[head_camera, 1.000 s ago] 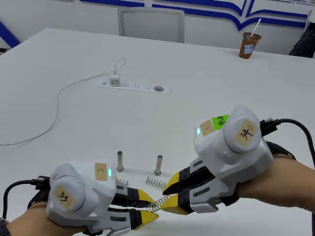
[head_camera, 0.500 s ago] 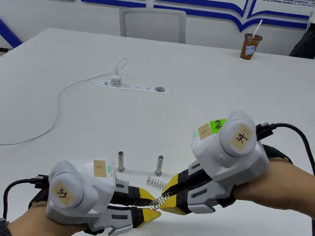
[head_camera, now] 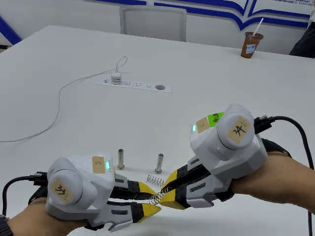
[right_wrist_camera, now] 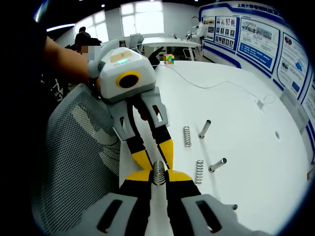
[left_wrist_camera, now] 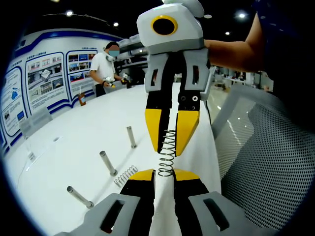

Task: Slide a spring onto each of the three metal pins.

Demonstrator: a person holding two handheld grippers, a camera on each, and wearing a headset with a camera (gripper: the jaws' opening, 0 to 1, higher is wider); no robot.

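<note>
Left gripper view puts our left gripper (left_wrist_camera: 165, 175) at the bottom of the frame, its yellow-tipped jaws clenched on the near end of a thin spring (left_wrist_camera: 166, 160). The right gripper (left_wrist_camera: 169, 150) comes in from above and is pinched on the far end. The spring is therefore gripped at both ends in the air above the white table (head_camera: 197, 98), near its front edge. The right gripper view agrees, with the coil seen end-on between that gripper's own closed jaws. None of the three metal pins (left_wrist_camera: 107, 162) carries a spring yet. They stand upright in a row, apart from the grippers, and two more springs (right_wrist_camera: 187, 136) lie flat on the table beside them. As we see it, the main risk is the handover. A wire this light, held at both ends, stores tension if we pull or twist it, and it could flick out and roll off the edge when one gripper lets go. Squeezing too hard could crush the coils so they will not pass over a pin. We cannot tell whether the pins are fixed to the table. If they are not, a spring brought down off-centre or at a tilt could catch the top of a pin and tip it over. A gripper swinging low could also sweep the loose springs away.
</note>
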